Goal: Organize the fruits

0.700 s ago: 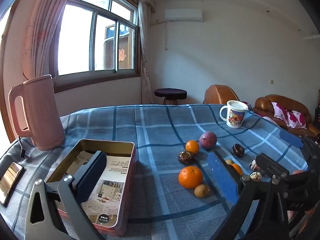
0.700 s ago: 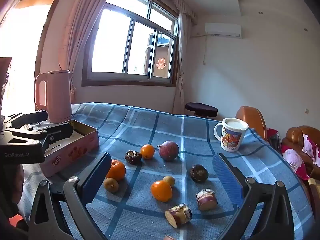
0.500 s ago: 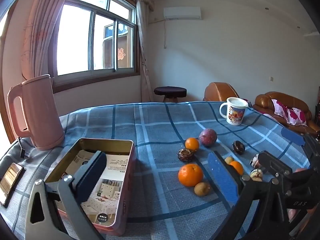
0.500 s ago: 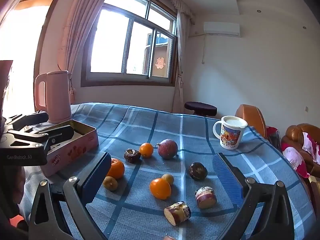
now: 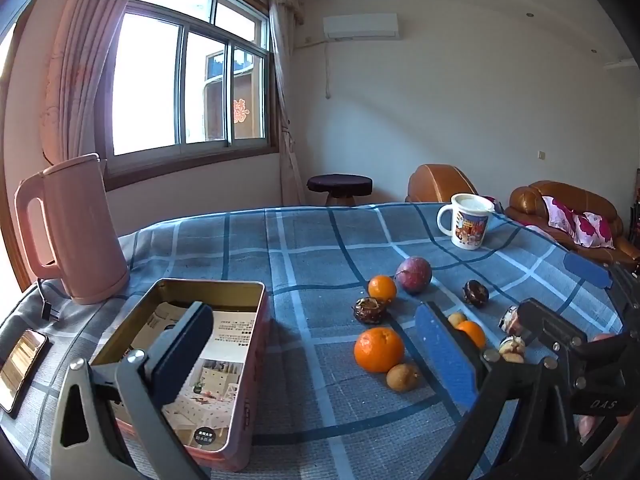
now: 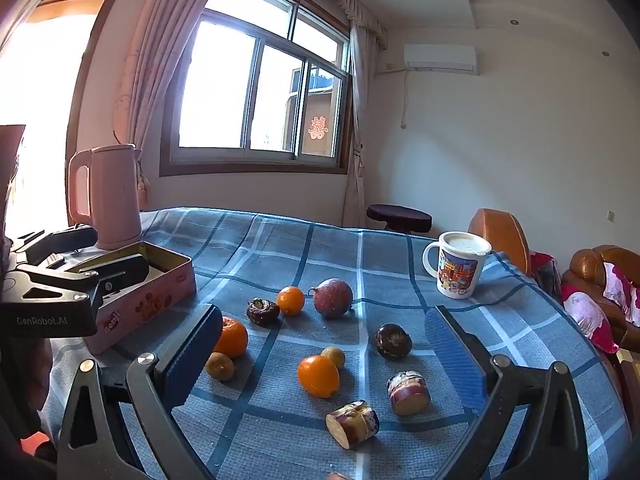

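Fruit lies scattered over the blue plaid tablecloth (image 6: 320, 248) in the middle of the right wrist view: a large orange mandarin (image 6: 231, 337) beside a small brown-yellow round fruit (image 6: 219, 366) at left centre, a smaller orange (image 6: 291, 300) between a dark wrinkled fruit (image 6: 262, 311) and a reddish-purple round fruit (image 6: 332, 298), another orange (image 6: 318, 375) touching a small yellow fruit (image 6: 333, 357) at centre, a dark round fruit (image 6: 393, 341) to the right, and two cut purple-skinned pieces (image 6: 408, 393) low in the frame. The right gripper (image 6: 324, 354) hangs above this spread with its blue-padded fingers wide apart and nothing between them. In the left wrist view the left gripper (image 5: 314, 354) is likewise spread wide and empty, its left pad over the open pink rectangular tin (image 5: 256, 364) at lower left. A pink electric kettle (image 5: 72, 232) stands at the left, a printed white mug (image 5: 468, 220) at upper right.
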`<action>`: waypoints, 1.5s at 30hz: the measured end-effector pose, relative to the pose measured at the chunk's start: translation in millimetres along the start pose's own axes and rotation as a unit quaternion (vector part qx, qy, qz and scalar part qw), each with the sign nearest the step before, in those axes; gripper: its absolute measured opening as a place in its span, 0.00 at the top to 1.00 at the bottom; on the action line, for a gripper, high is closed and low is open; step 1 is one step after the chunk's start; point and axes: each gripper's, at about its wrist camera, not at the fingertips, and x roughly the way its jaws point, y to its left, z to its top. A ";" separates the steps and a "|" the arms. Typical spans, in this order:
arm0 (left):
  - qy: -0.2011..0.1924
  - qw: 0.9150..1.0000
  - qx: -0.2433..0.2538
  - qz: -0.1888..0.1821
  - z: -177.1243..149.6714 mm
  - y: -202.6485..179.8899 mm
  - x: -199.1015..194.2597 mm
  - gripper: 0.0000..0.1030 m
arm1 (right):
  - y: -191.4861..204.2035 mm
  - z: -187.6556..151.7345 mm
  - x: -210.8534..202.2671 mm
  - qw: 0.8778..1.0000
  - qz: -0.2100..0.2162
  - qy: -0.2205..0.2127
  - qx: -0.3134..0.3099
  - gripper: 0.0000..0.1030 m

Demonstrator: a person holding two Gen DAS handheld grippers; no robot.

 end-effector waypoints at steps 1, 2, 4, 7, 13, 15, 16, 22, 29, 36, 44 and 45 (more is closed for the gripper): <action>0.000 1.000 0.000 0.001 -0.1 0.1 -0.2 0.00 | 0.1 0.5 0.2 1.000 0.001 0.001 0.000 0.01; -0.001 1.000 0.000 0.001 -0.4 0.3 -0.5 0.00 | 0.2 0.9 -0.1 1.000 0.001 0.001 -0.001 0.01; -0.001 1.000 0.001 0.001 0.7 0.2 -0.8 0.00 | 0.6 1.2 0.1 1.000 0.002 0.000 -0.001 0.01; 0.000 1.000 0.001 0.001 1.1 1.1 -0.4 0.00 | 1.1 1.6 -0.2 1.000 0.002 0.000 -0.001 0.01; 0.003 1.000 0.000 0.003 0.6 2.2 0.3 0.00 | 1.4 0.4 -0.8 1.000 0.001 0.000 0.000 0.01; 0.003 1.000 0.000 0.004 0.4 2.4 0.3 0.00 | 1.8 0.0 -1.1 1.000 0.001 0.000 0.000 0.01; 0.003 1.000 0.000 0.004 0.1 2.8 0.2 0.00 | 1.8 -0.1 -1.1 1.000 0.001 0.000 0.000 0.01; 0.003 1.000 0.001 0.005 0.3 2.6 1.2 0.00 | 2.0 -1.8 -0.6 1.000 0.002 0.000 0.004 0.01; 0.002 1.000 0.000 0.006 0.0 3.0 1.0 0.00 | 2.8 -3.1 0.3 1.000 0.003 0.001 0.004 0.01; 0.002 1.000 -0.002 0.006 -0.9 4.3 0.6 0.00 | 3.9 -4.6 1.1 1.000 0.005 0.001 0.004 0.01; 0.002 1.000 -0.001 0.006 -1.0 4.5 0.6 0.00 | 4.6 -5.4 1.6 1.000 0.004 0.002 0.004 0.01; 0.002 1.000 -0.001 0.007 -1.0 4.5 0.5 0.00 | 4.3 -5.3 1.3 1.000 0.004 0.002 0.004 0.01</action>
